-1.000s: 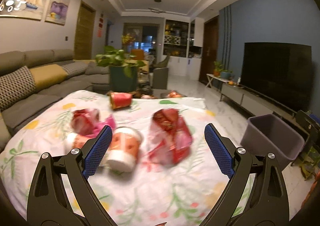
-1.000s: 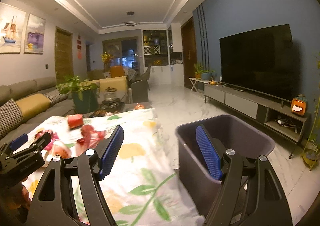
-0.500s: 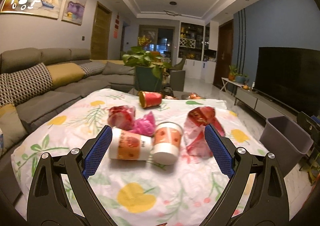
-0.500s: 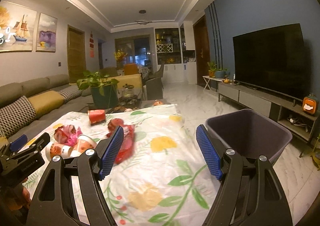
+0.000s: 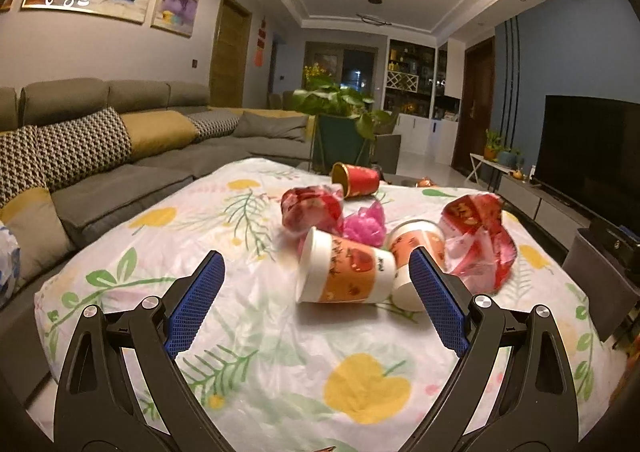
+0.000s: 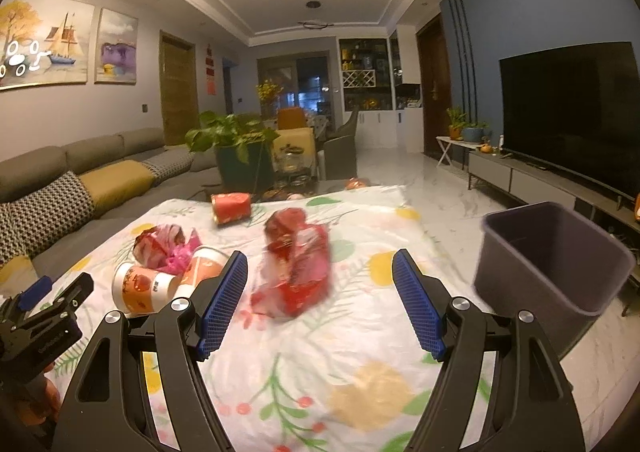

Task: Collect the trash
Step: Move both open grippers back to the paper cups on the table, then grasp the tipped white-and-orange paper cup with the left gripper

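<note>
Table: the low table under a white floral plastic cloth (image 5: 248,336) carries all the trash, bunched in the middle and far half.
Bin: the dark grey square plastic bin (image 6: 556,252) stands on the floor just off the table's right edge, empty as far as its inside shows (the left wrist view catches only a sliver of it).
Key relation: the crumpled red plastic wrapper (image 6: 296,268) lies straight ahead of the right gripper (image 6: 320,300), between the lines of its fingers but apart from them, its long axis running away from the camera; the bin is to that gripper's right, so I judge the right hand the nearer one for both pick and drop.
Left side: the white-and-orange paper cup lying on its side (image 5: 344,272) sits ahead and slightly right of the left gripper (image 5: 316,308), long axis crosswise, mouth to the left, touching a second tipped paper cup (image 5: 416,252).
Tools: both grippers are spread wide and grasp nothing.
Other trash: a red-and-white crumpled bag (image 5: 312,208) and a pink crumpled plastic scrap (image 5: 364,224) press behind the cups; a red cylindrical can on its side (image 5: 356,180) lies farther back, apart.
Hard to see: the wrapper is motion-blurred in the right view; the second cup's base hides behind the left gripper's right finger.
</note>
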The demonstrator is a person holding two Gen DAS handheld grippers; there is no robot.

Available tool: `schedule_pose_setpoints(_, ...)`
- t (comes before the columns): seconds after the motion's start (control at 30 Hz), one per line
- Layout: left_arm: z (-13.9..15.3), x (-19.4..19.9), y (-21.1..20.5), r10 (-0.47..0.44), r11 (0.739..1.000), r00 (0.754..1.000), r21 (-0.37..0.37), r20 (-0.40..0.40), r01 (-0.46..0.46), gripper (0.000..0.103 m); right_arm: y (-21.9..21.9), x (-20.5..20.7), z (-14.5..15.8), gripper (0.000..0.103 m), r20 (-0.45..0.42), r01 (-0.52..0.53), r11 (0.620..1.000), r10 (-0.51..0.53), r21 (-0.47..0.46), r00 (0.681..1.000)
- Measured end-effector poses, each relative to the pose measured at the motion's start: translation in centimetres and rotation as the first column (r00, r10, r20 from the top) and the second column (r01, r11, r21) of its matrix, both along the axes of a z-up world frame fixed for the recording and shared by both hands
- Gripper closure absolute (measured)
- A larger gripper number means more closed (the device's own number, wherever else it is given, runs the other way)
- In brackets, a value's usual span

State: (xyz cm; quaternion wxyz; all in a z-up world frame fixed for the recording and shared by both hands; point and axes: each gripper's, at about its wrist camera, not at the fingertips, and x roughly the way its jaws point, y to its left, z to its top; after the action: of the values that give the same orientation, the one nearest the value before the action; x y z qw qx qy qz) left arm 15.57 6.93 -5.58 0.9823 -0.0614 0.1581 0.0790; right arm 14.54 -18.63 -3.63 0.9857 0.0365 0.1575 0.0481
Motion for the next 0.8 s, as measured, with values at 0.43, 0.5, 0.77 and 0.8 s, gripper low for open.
schedule_pose_setpoints(0.43, -2.5, 5.4, 3.6, -0.185, 0.978, 0.979, -0.116, -0.085, 0.175, 0.028, 4.0, 3.3, -2.4, 0.030, -0.066, -0.065, 0.998, 0.064, -0.024, 0.996)
schedule_pose_setpoints(0.5, -2.8, 6.2, 4.1, -0.253, 0.958, 0.962, -0.165, -0.099, 0.235, 0.035, 4.3, 3.7, -2.6, 0.030, -0.072, -0.072, 0.997, 0.070, -0.026, 0.995)
schedule_pose_setpoints(0.77, -3.6, 7.1, 3.1, -0.393, 0.909, 0.912, -0.198, -0.119, 0.366, 0.084, 6.0, 4.8, -3.0, 0.030, -0.089, -0.107, 0.994, 0.103, -0.038, 0.991)
schedule_pose_setpoints(0.8, -3.7, 7.1, 3.0, -0.407, 0.903, 0.906, -0.201, -0.118, 0.380, 0.087, 6.3, 4.9, -3.1, 0.030, -0.089, -0.110, 0.993, 0.106, -0.040, 0.990)
